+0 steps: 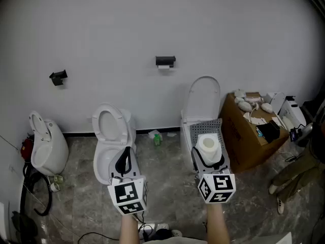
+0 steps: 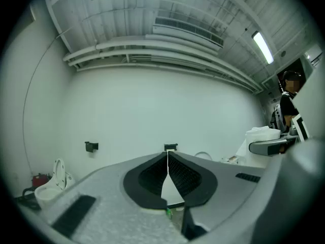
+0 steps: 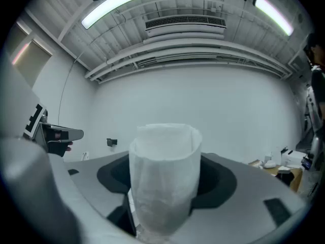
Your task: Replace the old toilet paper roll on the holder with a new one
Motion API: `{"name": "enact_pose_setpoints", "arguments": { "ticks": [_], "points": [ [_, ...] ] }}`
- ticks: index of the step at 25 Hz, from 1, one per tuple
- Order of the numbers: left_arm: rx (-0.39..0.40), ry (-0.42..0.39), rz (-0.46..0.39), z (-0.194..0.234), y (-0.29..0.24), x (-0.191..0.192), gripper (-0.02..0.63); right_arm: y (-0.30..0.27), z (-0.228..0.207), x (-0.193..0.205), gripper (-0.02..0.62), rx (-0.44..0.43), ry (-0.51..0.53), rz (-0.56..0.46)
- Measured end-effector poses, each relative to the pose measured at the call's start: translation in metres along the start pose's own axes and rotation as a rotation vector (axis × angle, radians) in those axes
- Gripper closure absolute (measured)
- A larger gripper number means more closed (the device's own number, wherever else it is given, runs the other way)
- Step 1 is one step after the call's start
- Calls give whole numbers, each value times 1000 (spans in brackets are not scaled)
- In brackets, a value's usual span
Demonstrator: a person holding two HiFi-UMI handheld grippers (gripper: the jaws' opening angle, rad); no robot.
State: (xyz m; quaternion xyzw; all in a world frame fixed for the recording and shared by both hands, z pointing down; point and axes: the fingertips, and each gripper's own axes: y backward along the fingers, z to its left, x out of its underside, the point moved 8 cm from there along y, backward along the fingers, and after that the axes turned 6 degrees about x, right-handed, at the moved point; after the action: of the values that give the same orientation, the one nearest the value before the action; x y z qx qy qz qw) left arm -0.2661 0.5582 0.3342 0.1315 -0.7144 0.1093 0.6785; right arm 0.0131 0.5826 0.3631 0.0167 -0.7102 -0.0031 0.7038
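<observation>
One toilet paper roll [image 3: 163,179] sits clamped in the right hand-held gripper [image 1: 208,151].

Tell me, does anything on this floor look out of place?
A small green bottle sits loose on the grey stone floor, between the middle white toilet and the right white toilet. The far-left white toilet stands turned askew.

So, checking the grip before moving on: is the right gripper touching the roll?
Touching. The right gripper holds the roll upright; its own view shows both pads pressed against the roll's sides.
</observation>
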Motion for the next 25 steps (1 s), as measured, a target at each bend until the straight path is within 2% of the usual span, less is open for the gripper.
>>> {"name": "enact_pose_setpoints", "arguments": {
  "ticks": [15,25],
  "points": [
    [13,2,8,0,-8,10,594,-9,0,4,290,-3,-8,-7],
    [-3,3,-20,25,-37,16,592,-42,13,14,290,1,-27,-1]
  ]
}}
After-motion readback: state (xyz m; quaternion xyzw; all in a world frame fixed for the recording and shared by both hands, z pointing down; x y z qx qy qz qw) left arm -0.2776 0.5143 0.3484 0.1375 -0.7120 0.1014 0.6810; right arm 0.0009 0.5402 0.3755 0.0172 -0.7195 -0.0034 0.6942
